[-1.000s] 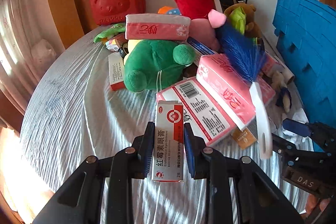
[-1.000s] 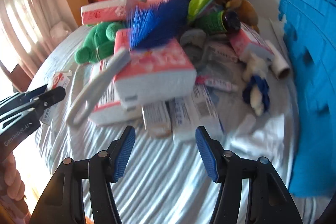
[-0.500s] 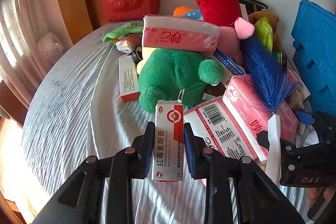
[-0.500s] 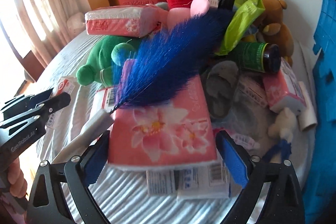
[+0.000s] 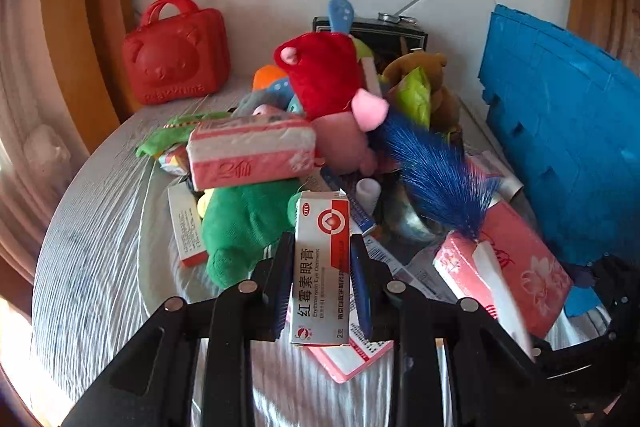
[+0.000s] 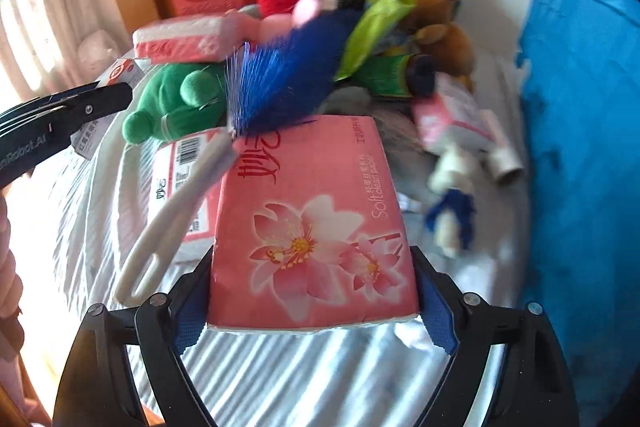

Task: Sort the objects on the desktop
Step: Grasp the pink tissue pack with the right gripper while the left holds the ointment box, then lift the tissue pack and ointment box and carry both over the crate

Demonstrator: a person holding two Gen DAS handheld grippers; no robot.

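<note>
Gripping a red-and-white ointment box (image 5: pixel 322 267) upright between the pads of your left gripper (image 5: pixel 322 271), you hold it raised in front of the green plush toy (image 5: pixel 244 227), the landmark of this heap; your right gripper (image 6: pixel 314 297) has its jaws just closing in on a pink flowered tissue pack (image 6: pixel 312 227), the blue pads pressed against both its sides, so the pack sits gripped to the right of the green plush toy (image 6: pixel 172 99) in the right wrist view; a blue-bristled brush (image 6: pixel 280 79) lies across the far edge of that pack, its white handle (image 6: pixel 176 219) slanting down toward the striped white cloth (image 6: pixel 304 375) below the toy; a second tissue pack (image 5: pixel 250 155) rests on top of the green plush toy; behind it stands a red plush (image 5: pixel 320 71), and further back, to its left, a red bear-faced case (image 5: pixel 176 55) against the white wall; a brown teddy (image 6: pixel 440 23) and a green-labelled bottle (image 6: pixel 396 79) lie beyond the toy to the right; a blue foam panel (image 5: pixel 560 131) stands at the far right of the heap.
</note>
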